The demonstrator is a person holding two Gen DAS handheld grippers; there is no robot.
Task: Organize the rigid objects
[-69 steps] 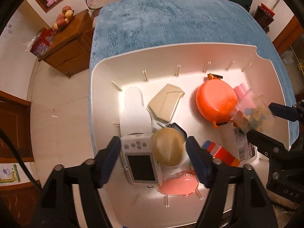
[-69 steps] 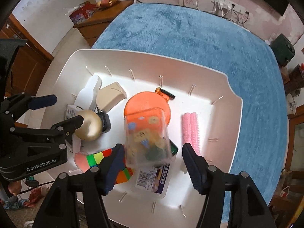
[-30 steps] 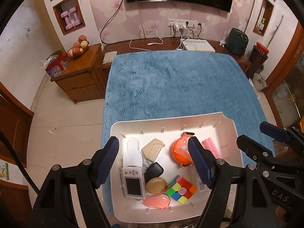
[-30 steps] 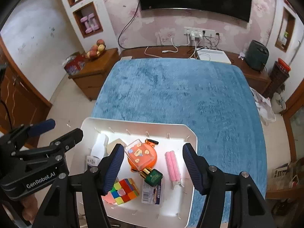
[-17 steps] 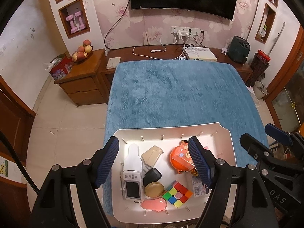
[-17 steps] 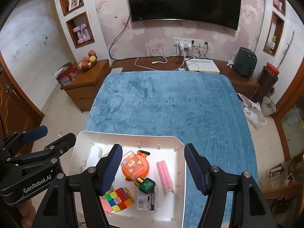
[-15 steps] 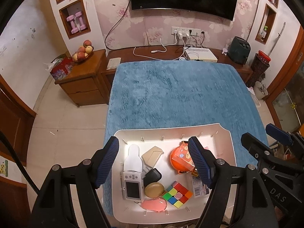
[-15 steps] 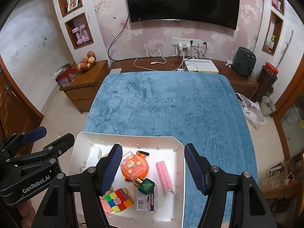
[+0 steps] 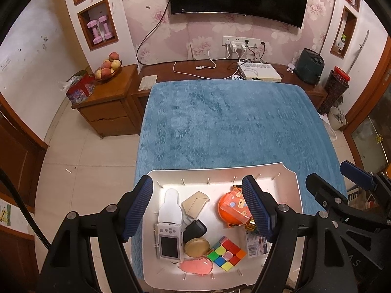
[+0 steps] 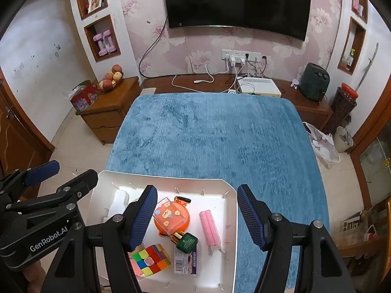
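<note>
Inside the white tray [image 10: 231,219] lie a puzzle cube [image 10: 150,260] and orange case [image 10: 172,217]; both claws gape empty.

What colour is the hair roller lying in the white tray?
Pink. The hair roller shows best in the right wrist view, lying beside the orange round case.

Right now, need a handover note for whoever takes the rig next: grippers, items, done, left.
Left gripper: open, empty, raised above the white plastic tray.
Right gripper: open, empty, also raised above the tray.
In the tray: orange round case with a clear sticker box on it, pink hair roller, green perfume bottle, multicoloured puzzle cube, small white camera, tan round compact.
Done: nothing lies on the blue blanket.
Left: apparently nothing; check tray layout.
</note>
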